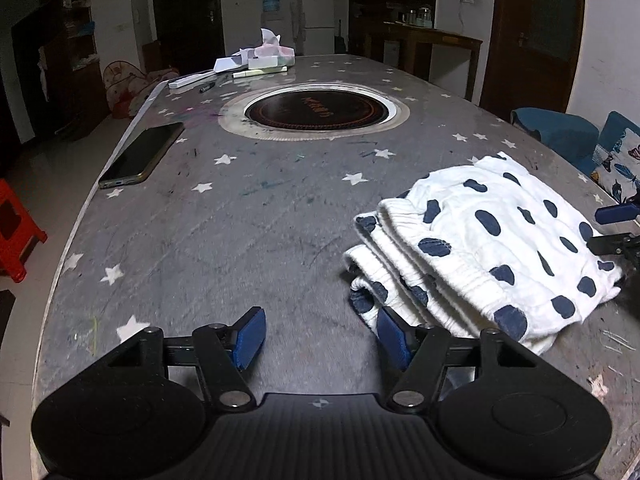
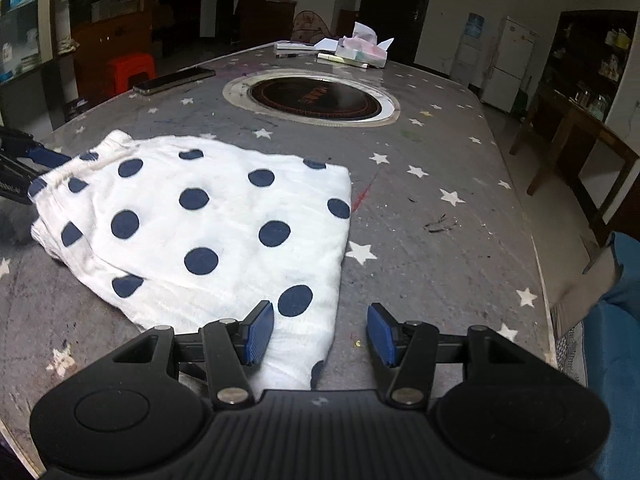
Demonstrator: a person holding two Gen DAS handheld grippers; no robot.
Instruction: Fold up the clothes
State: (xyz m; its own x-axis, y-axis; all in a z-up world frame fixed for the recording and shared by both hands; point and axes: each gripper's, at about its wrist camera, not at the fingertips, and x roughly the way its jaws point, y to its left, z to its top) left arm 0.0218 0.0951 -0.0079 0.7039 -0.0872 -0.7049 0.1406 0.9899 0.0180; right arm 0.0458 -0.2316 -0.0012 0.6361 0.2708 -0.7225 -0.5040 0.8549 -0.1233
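The folded shorts (image 2: 208, 224) lay near the bench's (image 1: 248, 240) right edge. Both grippers, left (image 1: 320, 338) and right (image 2: 320, 334), had jaws apart, empty. Squaring the stacked edges looked like the careful finish.

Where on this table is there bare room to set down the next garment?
Bare: the stretch between the phone, the inset burner and the folded spotted shorts; also right of the shorts, toward the table edge. Crowded: the far end, with tissue box and papers.
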